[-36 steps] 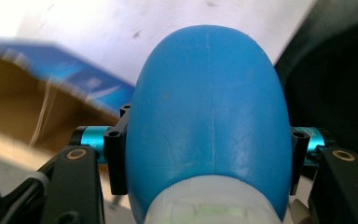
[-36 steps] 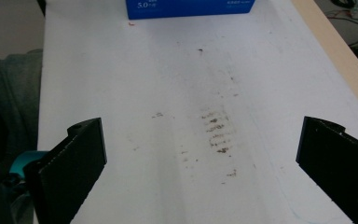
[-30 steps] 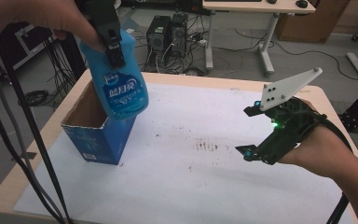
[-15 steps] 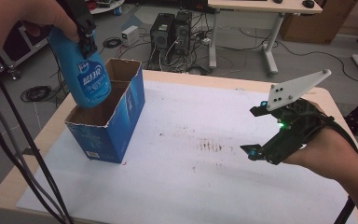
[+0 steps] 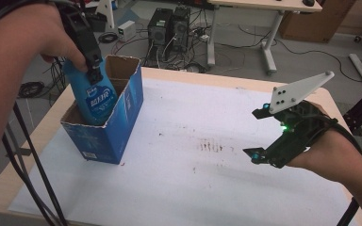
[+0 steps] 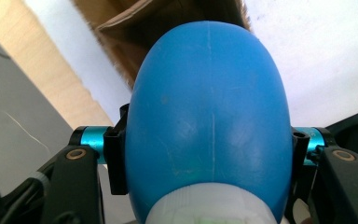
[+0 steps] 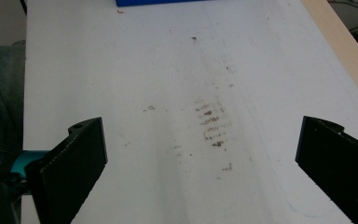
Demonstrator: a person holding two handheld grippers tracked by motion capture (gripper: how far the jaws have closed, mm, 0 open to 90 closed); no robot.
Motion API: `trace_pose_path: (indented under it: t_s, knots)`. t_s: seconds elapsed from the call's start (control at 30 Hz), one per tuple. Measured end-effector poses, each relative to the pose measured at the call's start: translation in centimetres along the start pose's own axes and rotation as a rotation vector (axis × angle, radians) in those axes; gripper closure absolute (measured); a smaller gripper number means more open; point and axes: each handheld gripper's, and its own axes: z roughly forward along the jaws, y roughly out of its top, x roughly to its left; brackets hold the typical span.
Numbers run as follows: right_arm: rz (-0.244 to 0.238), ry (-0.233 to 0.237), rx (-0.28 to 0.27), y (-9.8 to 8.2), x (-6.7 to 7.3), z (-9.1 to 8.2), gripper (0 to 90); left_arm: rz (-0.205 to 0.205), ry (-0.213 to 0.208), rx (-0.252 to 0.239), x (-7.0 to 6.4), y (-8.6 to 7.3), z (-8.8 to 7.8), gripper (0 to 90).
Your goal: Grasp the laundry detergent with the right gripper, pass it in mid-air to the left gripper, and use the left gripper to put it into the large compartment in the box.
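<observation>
A blue bottle (image 5: 96, 101) with a white cap end (image 6: 205, 205) stands partly inside an open blue cardboard box (image 5: 122, 122) at the table's left. My left gripper (image 5: 92, 63) is shut on the bottle's upper part, jaws pressed on both its sides, its body bulging between them in the left gripper view (image 6: 207, 116). The bottle's lower half is hidden by the box walls. My right gripper (image 5: 259, 134) hovers over the table's right side, open, with nothing between its jaws (image 7: 200, 154); a grey three-cornered plate (image 5: 299, 92) sits on top of it.
A white sheet (image 5: 193, 160) with a brown smudge (image 5: 212, 146) covers the wooden table (image 5: 42, 136). Black cables (image 5: 28, 169) trail down at the left. Behind the table stand computer towers (image 5: 169, 26) and a desk's legs (image 5: 271, 33).
My left gripper has lowered the bottle from above the box down into it. The right gripper has stayed nearly still, open.
</observation>
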Motion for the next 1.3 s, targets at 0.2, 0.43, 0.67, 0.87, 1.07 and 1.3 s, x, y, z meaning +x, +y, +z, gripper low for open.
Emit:
trace_pose_path:
  t_s: [0.2, 0.43, 0.67, 0.87, 1.07, 1.3]
  knots:
    - [0.014, -0.014, 0.030, -0.3, -0.4, -0.6, 1.1, 0.139, 0.008, 0.021, 0.1, 0.5, 3.1, 38.1]
    - [0.038, -0.033, 0.054, -0.8, -0.7, -1.1, 1.0, 0.262, 0.034, 0.037, 0.0, 0.9, 6.6, 38.1]
    - [0.047, -0.032, 0.055, -0.7, -0.7, -1.1, 1.0, 0.328, 0.015, 0.011, -0.2, 1.0, 9.0, 38.0]
    - [0.048, -0.027, 0.058, -0.7, -0.6, -1.1, 1.0, 0.389, 0.026, 0.024, -0.7, 1.0, 9.0, 37.6]
    - [0.049, -0.032, 0.065, -0.6, -0.5, -1.1, 1.0, 0.374, -0.003, -0.010, -0.4, 0.8, 8.7, 33.7]
    - [0.049, -0.035, 0.058, -0.6, -0.4, -1.2, 1.0, 0.368, 0.000, -0.012, -0.6, 0.6, 7.8, 25.4]
